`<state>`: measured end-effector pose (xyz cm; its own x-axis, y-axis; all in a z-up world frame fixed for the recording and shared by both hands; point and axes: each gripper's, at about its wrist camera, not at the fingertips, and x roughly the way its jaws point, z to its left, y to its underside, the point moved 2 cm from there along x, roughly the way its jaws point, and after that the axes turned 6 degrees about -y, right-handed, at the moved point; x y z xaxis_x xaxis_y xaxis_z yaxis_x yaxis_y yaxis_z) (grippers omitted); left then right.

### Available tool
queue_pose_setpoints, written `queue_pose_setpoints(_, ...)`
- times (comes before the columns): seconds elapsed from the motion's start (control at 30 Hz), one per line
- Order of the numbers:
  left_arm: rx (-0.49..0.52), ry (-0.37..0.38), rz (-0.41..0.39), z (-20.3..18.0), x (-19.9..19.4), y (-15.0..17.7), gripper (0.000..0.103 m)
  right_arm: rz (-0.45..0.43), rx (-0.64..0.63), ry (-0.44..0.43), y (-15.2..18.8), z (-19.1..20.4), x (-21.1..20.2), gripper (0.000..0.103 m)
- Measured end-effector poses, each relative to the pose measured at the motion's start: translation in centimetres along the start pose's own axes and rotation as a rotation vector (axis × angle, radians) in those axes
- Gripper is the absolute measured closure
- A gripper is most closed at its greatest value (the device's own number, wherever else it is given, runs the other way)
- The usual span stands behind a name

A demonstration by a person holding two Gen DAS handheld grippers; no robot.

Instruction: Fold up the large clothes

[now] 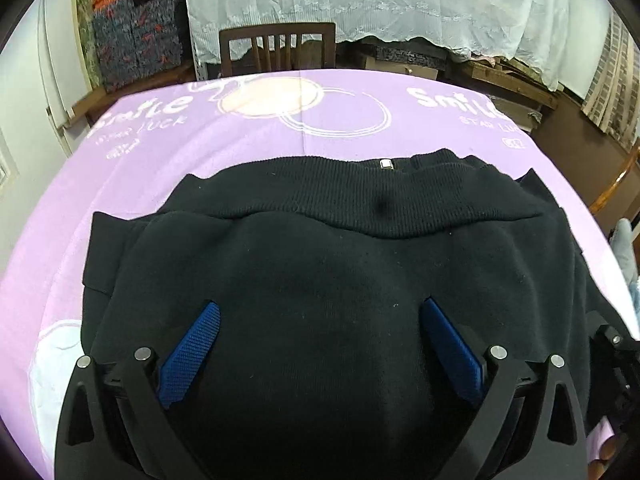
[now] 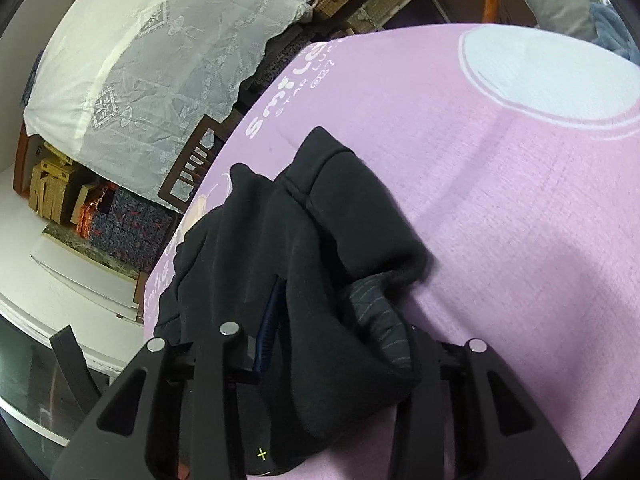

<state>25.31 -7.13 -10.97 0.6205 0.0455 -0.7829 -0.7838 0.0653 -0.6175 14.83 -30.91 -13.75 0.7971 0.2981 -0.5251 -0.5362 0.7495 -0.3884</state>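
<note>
Mid-fold | black fleece zip-up jacket [image 1: 320, 264] spread centre frame on lilac printed table cover [image 1: 168, 148] | left gripper [image 1: 316, 340] spread wide, empty | right gripper [image 2: 320, 320] clenching bunched jacket edge | next: carrying edge across.

Two wrist cameras, both close above the bench

The left view faces 12 o'clock over the black garment [image 1: 320, 280] toward a chair [image 1: 276, 48]; the right view is rolled, with the same chair [image 2: 192, 164] at 10 o'clock. Both share the purple cloth [image 1: 240, 140].
</note>
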Motion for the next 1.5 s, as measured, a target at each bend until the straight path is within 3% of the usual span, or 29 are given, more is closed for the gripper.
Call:
queue_pose_setpoints(0.13, -0.017, 0.011, 0.022, 0.3, -0.2, -0.1, 0.003, 0.009, 0.004, -0.012, -0.2, -0.2, 0.2, 0.071)
queue_pose_setpoints(0.23, -0.044, 0.038, 0.048, 1.3, -1.6, -0.2, 0.01, 0.005, 0.035, -0.036, -0.4, -1.0, 0.1, 0.081)
queue_pose_setpoints(0.4, 0.028, 0.011, 0.045, 2.0, -1.8, 1.5, 0.008, 0.008, -0.004, -0.011, -0.4, -0.6, 0.3, 0.083)
queue_pose_setpoints(0.47, 0.036, -0.003, 0.003, 2.0, -1.2, 2.0, 0.003, 0.023, -0.023, -0.002, -0.4, -0.5, 0.7, 0.082)
queue_pose_setpoints(0.67, 0.027, 0.026, -0.002, 2.5, -0.8, 1.5, 0.003, -0.009, -0.06, -0.017, -0.6, 0.9, -0.2, 0.09)
queue_pose_setpoints(0.8, -0.024, 0.113, 0.04, 4.5, -1.2, 0.6, 0.004, -0.075, -0.187, 0.003, 0.0, 4.7, -1.7, 0.091)
queue_pose_setpoints(1.03, -0.266, 0.267, 0.016, 12.7, -3.8, -2.7, 0.006, -0.141, -0.446, 0.04, 2.4, 13.1, -2.8, 0.091)
queue_pose_setpoints(1.13, -0.318, 0.407, 0.024, 14.2, -5.0, -3.1, 0.006, -0.146, -0.573, 0.056, 5.0, 16.6, -2.5, 0.091)
queue_pose_setpoints(1.37, -0.32, 0.704, 0.037, 12.3, -7.6, -3.5, 0.004, -0.137, -0.855, 0.1, 11.9, 21.1, -1.0, 0.09)
queue_pose_setpoints(1.5, -0.248, 0.751, 0.031, 9.9, -9.1, -3.8, 0.004, -0.12, -0.951, 0.124, 14.3, 21.4, -0.1, 0.09)
